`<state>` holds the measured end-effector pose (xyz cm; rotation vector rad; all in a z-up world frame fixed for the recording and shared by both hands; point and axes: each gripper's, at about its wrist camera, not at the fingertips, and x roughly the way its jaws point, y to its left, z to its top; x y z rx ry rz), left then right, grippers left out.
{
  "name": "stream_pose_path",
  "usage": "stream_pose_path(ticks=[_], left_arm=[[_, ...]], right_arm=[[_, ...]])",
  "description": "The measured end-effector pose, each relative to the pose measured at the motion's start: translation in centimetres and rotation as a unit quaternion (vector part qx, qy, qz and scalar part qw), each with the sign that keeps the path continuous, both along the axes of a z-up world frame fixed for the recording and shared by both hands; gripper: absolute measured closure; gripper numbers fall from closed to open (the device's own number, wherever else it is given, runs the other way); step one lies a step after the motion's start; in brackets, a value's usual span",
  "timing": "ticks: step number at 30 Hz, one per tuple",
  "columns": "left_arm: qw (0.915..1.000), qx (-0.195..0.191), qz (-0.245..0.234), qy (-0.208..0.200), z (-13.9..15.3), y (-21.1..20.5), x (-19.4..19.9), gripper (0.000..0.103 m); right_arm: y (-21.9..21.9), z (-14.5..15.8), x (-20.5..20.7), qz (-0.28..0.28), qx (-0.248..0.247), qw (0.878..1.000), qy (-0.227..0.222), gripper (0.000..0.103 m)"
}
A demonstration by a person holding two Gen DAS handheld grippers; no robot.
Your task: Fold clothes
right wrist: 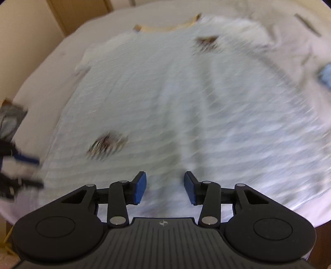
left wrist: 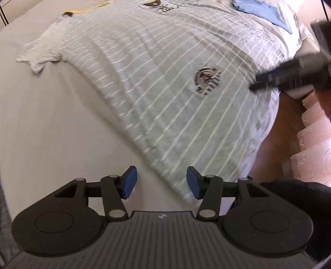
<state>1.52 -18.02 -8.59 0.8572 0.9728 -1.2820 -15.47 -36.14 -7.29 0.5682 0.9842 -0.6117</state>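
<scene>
Over the grey white-striped cotton T-shirt, spread toward twelve o'clock, we note left gripper and right gripper part-open, empty.

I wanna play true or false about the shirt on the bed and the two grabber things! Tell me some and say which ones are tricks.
1. The striped shirt lies spread out on the bed. True.
2. The left gripper is squeezing the shirt. False: its jaws stand open with nothing pinched between them.
3. The shirt has a stitched badge on it. True.
4. The shirt's collar is bright red. False: it is pale yellow.
5. The right gripper is open over the shirt. True.
6. A blue garment lies on the bed past the shirt. True.
</scene>
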Motion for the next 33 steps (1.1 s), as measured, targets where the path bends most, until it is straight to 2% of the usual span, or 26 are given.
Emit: stream_pose_path(ticks=[3,7,10,12,16,20,24,29,33], left_arm=[[0.9996,-0.028,-0.006,-0.008,0.9,0.2,0.9,0.055],[0.9969,-0.067,-0.034,-0.023,1.7,-1.8,1.4,0.055],[0.9937,-0.093,-0.056,-0.028,1.7,-4.4,1.2,0.055],[0.9918,-0.096,-0.076,-0.037,0.8,-6.1,0.8,0.055],[0.9918,-0.07,-0.095,-0.049,-1.8,-8.7,0.3,0.055],[0.9925,-0.045,-0.109,-0.032,-2.5,-9.2,-1.3,0.054],[0.9936,-0.017,-0.111,-0.01,-2.4,-9.0,-3.6,0.054],[0.9976,0.018,-0.066,0.014,-1.4,-8.4,-5.0,0.054],[0.9992,0.025,-0.029,0.002,1.2,-8.6,-4.9,0.054]], right_arm=[[1.8,-1.1,0.1,-0.016,0.007,0.999,0.03,0.059],[2.1,0.0,-0.9,-0.046,-0.001,0.996,0.071,0.059],[2.4,2.0,-0.3,-0.04,-0.027,0.997,0.057,0.059],[2.0,3.1,0.8,-0.02,-0.047,0.998,0.034,0.059],[-0.8,2.7,4.1,0.025,-0.077,0.997,0.014,0.059],[-4.0,-0.7,5.8,0.078,-0.066,0.994,0.047,0.06],[-5.5,-1.0,2.9,0.079,-0.065,0.993,0.063,0.061],[-7.3,-1.0,-2.2,0.034,-0.03,0.995,0.09,0.06],[-8.9,1.8,-4.2,0.019,-0.019,0.996,0.087,0.058]])
